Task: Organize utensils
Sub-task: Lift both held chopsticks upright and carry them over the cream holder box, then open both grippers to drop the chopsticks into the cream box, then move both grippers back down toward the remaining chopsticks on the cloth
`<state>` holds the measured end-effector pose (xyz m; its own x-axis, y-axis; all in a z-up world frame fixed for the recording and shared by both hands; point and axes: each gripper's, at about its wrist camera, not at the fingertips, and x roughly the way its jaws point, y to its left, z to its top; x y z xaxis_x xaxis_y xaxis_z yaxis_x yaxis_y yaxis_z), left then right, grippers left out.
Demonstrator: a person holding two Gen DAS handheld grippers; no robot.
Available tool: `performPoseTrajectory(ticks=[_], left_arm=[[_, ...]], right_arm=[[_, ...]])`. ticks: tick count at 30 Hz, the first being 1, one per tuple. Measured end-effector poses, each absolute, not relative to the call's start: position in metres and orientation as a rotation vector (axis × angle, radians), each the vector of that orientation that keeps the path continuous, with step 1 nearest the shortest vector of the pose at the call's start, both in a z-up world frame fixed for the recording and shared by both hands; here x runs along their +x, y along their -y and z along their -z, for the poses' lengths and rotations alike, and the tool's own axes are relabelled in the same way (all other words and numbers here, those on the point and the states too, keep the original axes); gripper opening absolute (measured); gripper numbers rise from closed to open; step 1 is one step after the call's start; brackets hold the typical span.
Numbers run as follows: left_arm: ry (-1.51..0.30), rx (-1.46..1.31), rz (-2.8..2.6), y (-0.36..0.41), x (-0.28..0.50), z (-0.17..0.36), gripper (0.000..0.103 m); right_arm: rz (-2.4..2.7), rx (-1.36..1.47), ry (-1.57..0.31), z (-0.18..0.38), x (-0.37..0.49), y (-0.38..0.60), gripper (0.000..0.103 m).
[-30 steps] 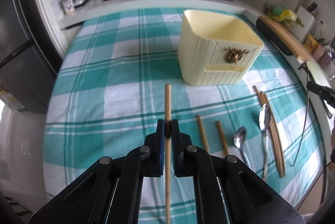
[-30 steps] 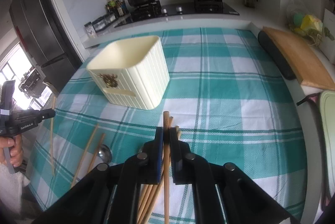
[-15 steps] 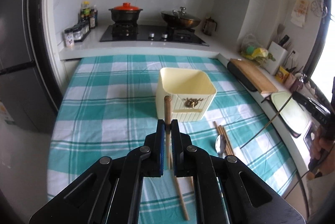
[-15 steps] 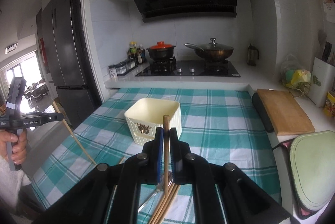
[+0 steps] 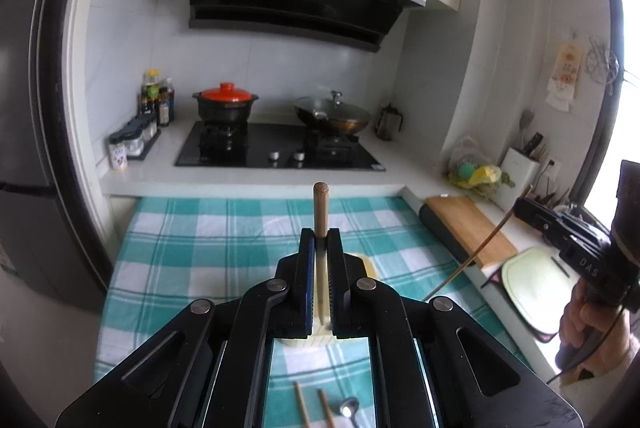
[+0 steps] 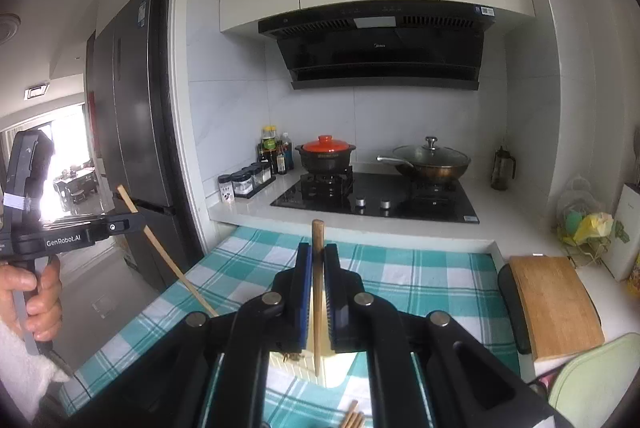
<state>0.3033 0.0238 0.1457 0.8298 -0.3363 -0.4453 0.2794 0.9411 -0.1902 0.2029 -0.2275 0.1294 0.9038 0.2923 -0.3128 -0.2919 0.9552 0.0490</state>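
Observation:
My left gripper (image 5: 321, 234) is shut on a wooden chopstick (image 5: 321, 203) that stands up between the pads, high above the checked tablecloth (image 5: 192, 252). My right gripper (image 6: 318, 248) is shut on a second chopstick (image 6: 318, 232) in the same way. The cream utensil holder (image 5: 371, 268) sits on the cloth below and is mostly hidden behind the jaws; its wall shows as the holder (image 6: 340, 368) in the right wrist view. Two loose chopsticks (image 5: 301, 406) and a spoon (image 5: 349, 408) lie on the cloth near me. More chopsticks (image 6: 352, 418) lie at the bottom edge.
Behind the table runs a counter with a black hob (image 5: 276, 151), an orange-lidded pot (image 5: 225, 103), a wok (image 5: 332, 113) and spice jars (image 5: 132, 143). A wooden board (image 6: 554, 304) and a green tray (image 6: 596, 380) lie to the right. A dark fridge (image 6: 128, 131) stands on the left.
Both grippers have risen well above the table and tipped upward, each still holding its chopstick. The holder and loose utensils have dropped to the bottom of both views.

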Motion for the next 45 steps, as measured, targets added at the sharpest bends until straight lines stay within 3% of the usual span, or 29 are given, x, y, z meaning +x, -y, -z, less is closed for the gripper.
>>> performPoseTrajectory(ticks=[6, 21, 22, 24, 25, 26, 28, 29, 31, 34, 37, 45], left_arm=[[-0.499, -0.12, 0.3, 0.004, 0.351, -0.132, 0.004], [-0.804, -0.112, 0.26, 0.045, 0.425, -0.03, 0.005], [-0.814, -0.113, 0.246, 0.046, 0.426, -0.029, 0.008], [-0.827, -0.13, 0.242, 0.045, 0.426, -0.029, 0.027], [-0.824, -0.14, 0.241, 0.043, 0.423, -0.032, 0.042], [-0.812, -0.144, 0.24, 0.039, 0.419, -0.036, 0.051], [-0.789, -0.13, 0.24, 0.032, 0.406, -0.046, 0.055], [-0.786, -0.117, 0.241, 0.027, 0.398, -0.052, 0.057], [-0.784, -0.094, 0.253, 0.015, 0.378, -0.061, 0.061], [-0.766, -0.029, 0.302, -0.006, 0.328, -0.065, 0.075], [-0.727, 0.059, 0.331, -0.025, 0.262, -0.052, 0.085], [-0.746, 0.056, 0.256, -0.04, 0.136, 0.024, 0.085]], right_arm=[[-0.267, -0.044, -0.305, -0.115, 0.251, 0.205, 0.006], [-0.253, 0.037, -0.701, -0.008, 0.34, 0.204, 0.007], [-0.241, 0.037, -0.708, -0.007, 0.342, 0.204, 0.007], [-0.223, 0.029, -0.71, -0.009, 0.341, 0.202, 0.009], [-0.223, 0.03, -0.7, -0.013, 0.338, 0.203, 0.012], [-0.226, 0.036, -0.684, -0.019, 0.333, 0.204, 0.024], [-0.23, 0.047, -0.626, -0.033, 0.315, 0.21, 0.044], [-0.23, 0.048, -0.599, -0.039, 0.306, 0.213, 0.046], [-0.227, 0.035, -0.56, -0.05, 0.281, 0.22, 0.046], [-0.217, 0.019, -0.539, -0.049, 0.231, 0.234, 0.046], [-0.165, 0.021, -0.531, -0.027, 0.169, 0.252, 0.054], [0.025, 0.044, -0.582, 0.062, 0.035, 0.275, 0.055]])
